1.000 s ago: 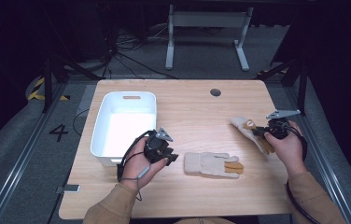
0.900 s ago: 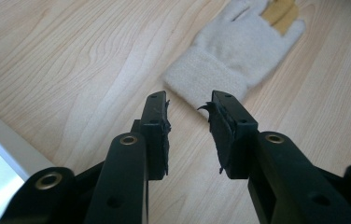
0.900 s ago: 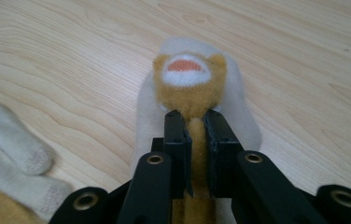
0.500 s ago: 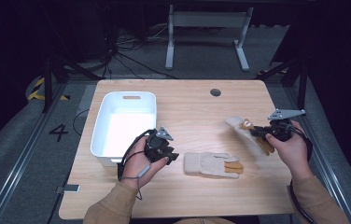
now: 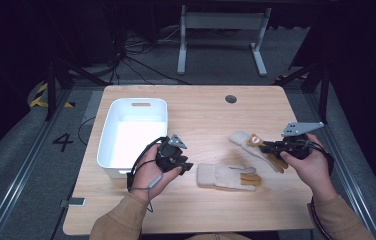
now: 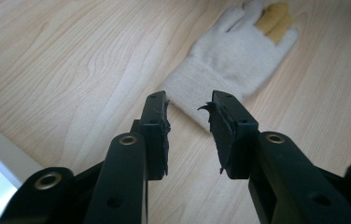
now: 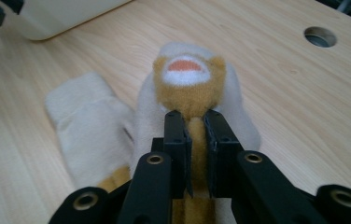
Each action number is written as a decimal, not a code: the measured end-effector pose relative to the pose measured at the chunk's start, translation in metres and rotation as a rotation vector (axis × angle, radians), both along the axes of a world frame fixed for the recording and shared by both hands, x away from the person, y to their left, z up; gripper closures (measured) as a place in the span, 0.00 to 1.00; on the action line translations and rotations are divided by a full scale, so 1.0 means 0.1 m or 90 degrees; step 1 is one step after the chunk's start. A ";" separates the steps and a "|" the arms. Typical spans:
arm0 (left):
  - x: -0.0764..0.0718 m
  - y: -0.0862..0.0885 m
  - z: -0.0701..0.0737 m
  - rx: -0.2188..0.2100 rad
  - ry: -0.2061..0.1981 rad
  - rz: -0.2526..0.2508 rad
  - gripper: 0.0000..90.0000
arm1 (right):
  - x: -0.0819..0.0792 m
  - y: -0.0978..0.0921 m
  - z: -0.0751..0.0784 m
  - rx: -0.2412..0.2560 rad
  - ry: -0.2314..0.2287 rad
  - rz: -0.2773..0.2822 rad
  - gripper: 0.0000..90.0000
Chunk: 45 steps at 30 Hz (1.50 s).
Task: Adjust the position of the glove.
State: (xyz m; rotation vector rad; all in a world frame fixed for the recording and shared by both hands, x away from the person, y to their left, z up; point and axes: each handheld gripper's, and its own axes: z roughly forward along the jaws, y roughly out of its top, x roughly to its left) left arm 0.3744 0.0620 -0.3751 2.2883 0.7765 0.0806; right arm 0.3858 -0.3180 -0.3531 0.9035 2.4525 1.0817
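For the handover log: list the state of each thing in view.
Cream and tan knitted glove on the right: pinched by the right gripper.
Cream knitted glove in the middle: flat on the table, untouched.
White plastic bin: upright, empty.
Left gripper: open, before the middle glove's cuff.

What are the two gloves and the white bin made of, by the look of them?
The glove in the right tongs looks like fuzzy knit or fleece, cream with tan patches. The glove on the table matches it: soft nap, ribbed cuff. The bin is probably plastic: smooth, slightly glossy, with a moulded handle slot.
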 end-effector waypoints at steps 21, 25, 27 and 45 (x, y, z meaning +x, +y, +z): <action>0.00 -0.03 -0.01 -0.009 0.022 -0.017 0.72 | -0.19 0.43 -0.02 0.008 0.032 0.134 0.90; 0.00 -0.03 -0.01 -0.010 0.023 -0.019 0.71 | -0.18 0.49 -0.07 0.007 0.039 0.154 0.90; 0.00 -0.03 -0.01 -0.010 0.023 -0.020 0.71 | -0.17 0.51 -0.10 0.007 0.041 0.164 0.90; -0.01 -0.11 -0.11 0.005 0.045 -0.034 0.70 | -0.11 0.77 -0.42 -0.041 0.070 0.271 0.89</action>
